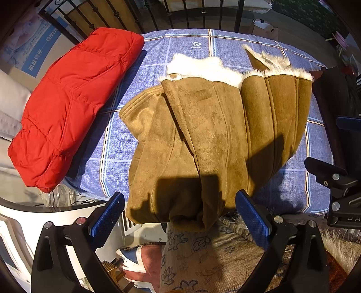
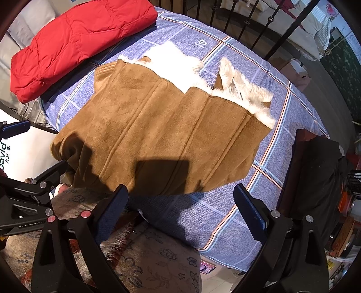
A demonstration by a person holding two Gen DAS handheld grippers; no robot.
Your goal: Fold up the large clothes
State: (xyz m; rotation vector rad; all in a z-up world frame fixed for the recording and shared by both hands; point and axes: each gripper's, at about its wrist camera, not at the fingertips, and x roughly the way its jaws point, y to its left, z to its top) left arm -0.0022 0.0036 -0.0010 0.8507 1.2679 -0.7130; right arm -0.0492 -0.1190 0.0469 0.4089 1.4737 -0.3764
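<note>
A brown suede coat (image 1: 203, 139) with white fur lining (image 1: 203, 67) lies folded on the round table with the blue checked cloth (image 1: 117, 157); its near end hangs over the table's front edge. It also shows in the right wrist view (image 2: 158, 135). My left gripper (image 1: 180, 216) is open and empty, its blue pads (image 1: 106, 220) either side of the coat's hanging end, not touching. My right gripper (image 2: 180, 214) is open and empty, just short of the coat's near hem. The right gripper also shows at the right edge of the left wrist view (image 1: 338, 184).
A folded red padded jacket (image 1: 72, 101) lies on the table's left side, also in the right wrist view (image 2: 74, 38). A black iron railing (image 1: 158, 15) stands behind the table. A flowered cushion (image 1: 214, 254) sits below the front edge. A dark chair back (image 2: 315, 175) stands at right.
</note>
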